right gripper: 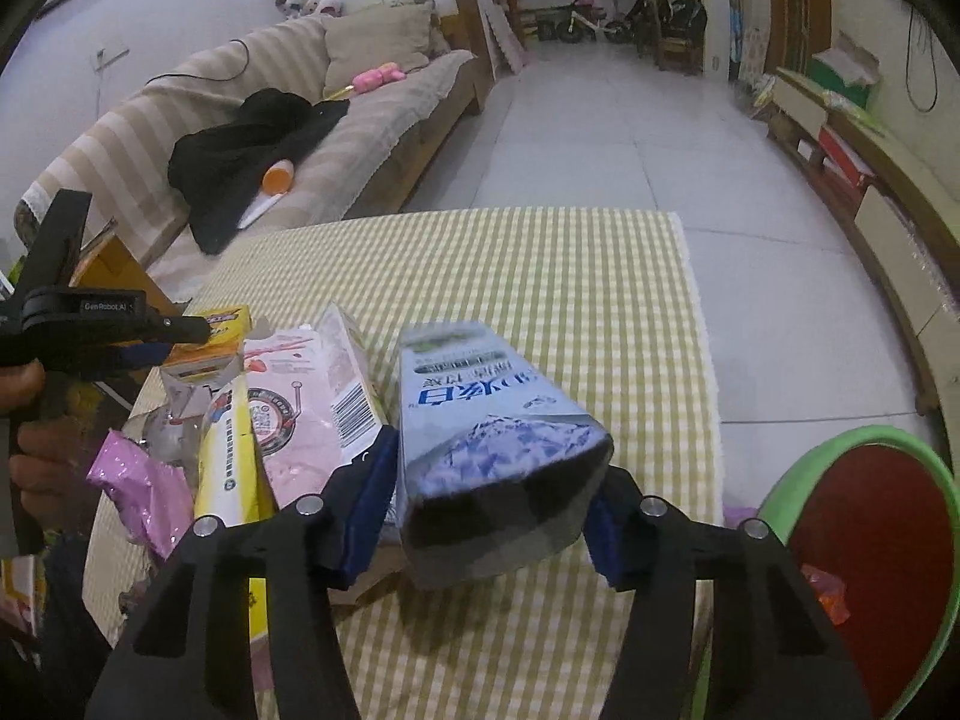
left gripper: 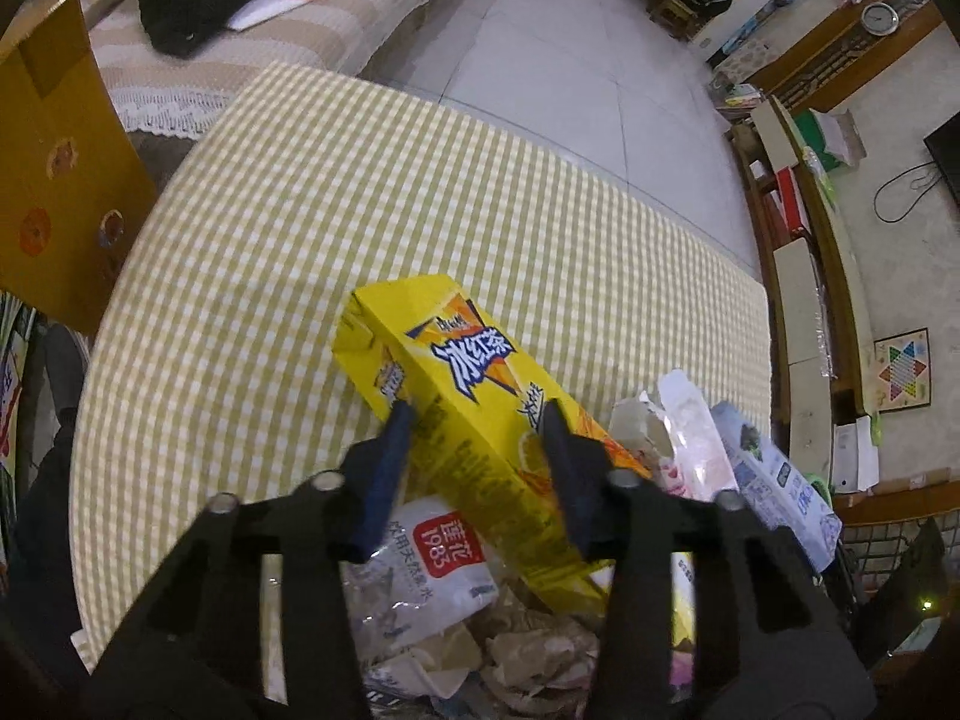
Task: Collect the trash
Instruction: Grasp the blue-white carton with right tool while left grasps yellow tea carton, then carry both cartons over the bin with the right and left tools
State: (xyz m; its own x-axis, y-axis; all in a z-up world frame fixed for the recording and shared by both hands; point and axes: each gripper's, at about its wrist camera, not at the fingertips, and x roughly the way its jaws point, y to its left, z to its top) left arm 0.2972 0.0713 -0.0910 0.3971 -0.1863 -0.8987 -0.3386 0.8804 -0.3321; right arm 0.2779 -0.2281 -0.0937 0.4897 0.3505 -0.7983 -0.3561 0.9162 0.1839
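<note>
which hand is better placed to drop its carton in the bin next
Right. The right gripper already clamps the blue carton, and the green-rimmed bin sits just beside it. The left gripper clamps the yellow carton, no bin in its view.

Count, both views together.

Tools: two. Left tool (left gripper: 477,414), right tool (right gripper: 489,480).

Drink cartons: two. One yellow carton (left gripper: 456,378), centre of the left wrist view; one pale blue carton (right gripper: 480,420), centre of the right wrist view.

Pink box (right gripper: 306,402): one, left of centre in the right wrist view.

Crumpled water-bottle label (left gripper: 420,570), white with a red square: one, lower centre of the left wrist view.

Pink plastic wrapper (right gripper: 144,492): one, lower left of the right wrist view.

Bin (right gripper: 936,480), green rim, red inside: one, lower right.

Table (left gripper: 300,210), checked cloth: one.

Crumpled paper scraps at the bottom of the left wrist view: several, number unclear.
</note>
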